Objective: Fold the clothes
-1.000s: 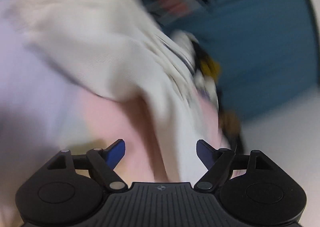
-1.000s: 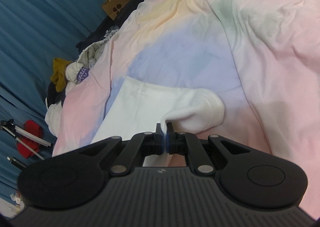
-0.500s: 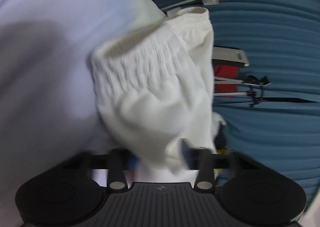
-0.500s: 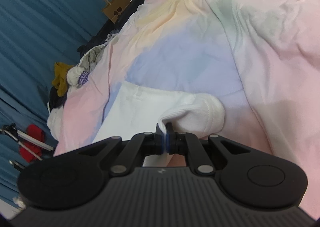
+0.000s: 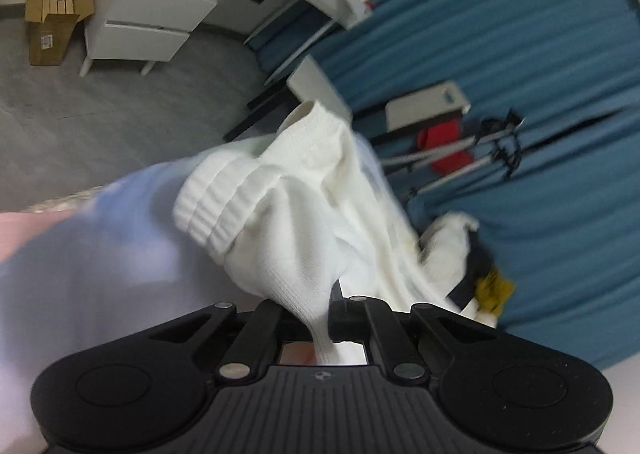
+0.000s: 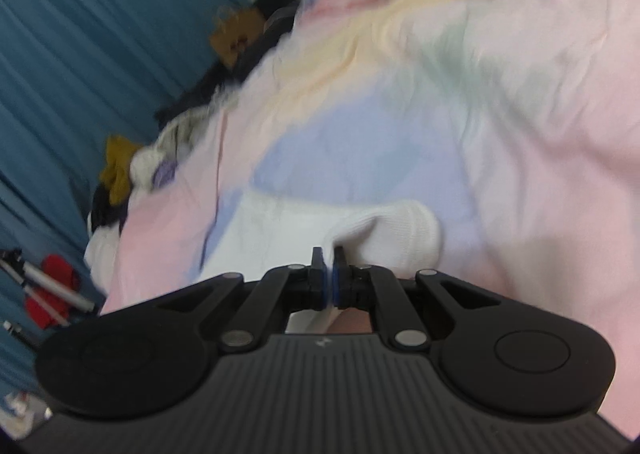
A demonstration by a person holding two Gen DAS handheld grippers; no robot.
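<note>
Two fisheye views look forward along black two-finger grippers over a bed.

In the left wrist view, the left gripper (image 5: 320, 318) is clamped on a fold of a white knit garment (image 5: 296, 213). The cloth is pinched between the closed fingers and rises from them in a bunched heap, with a ribbed cuff (image 5: 216, 205) turned toward the left. The garment rests on a pastel sheet (image 5: 80, 262), lavender here with pink at the far left edge. To the right lies a pile of clothes (image 5: 472, 266), white, dark and mustard. Behind it hangs a blue curtain (image 5: 520, 53). A tripod (image 5: 472, 157) with something red on it stands by the curtain. Farther back are a white drawer unit (image 5: 152, 13) and an open cardboard box (image 5: 52, 13) on grey floor.

In the right wrist view, blurred, the right gripper (image 6: 329, 274) is closed on another edge of the white garment (image 6: 320, 230), which lies flat on the sheet (image 6: 520, 93) just ahead of the fingers, its rounded ribbed end to the right. The sheet shows pink, yellow, green and lavender patches. The pile of clothes (image 6: 120, 169) sits at the bed's left edge, against the curtain (image 6: 80, 33).
</note>
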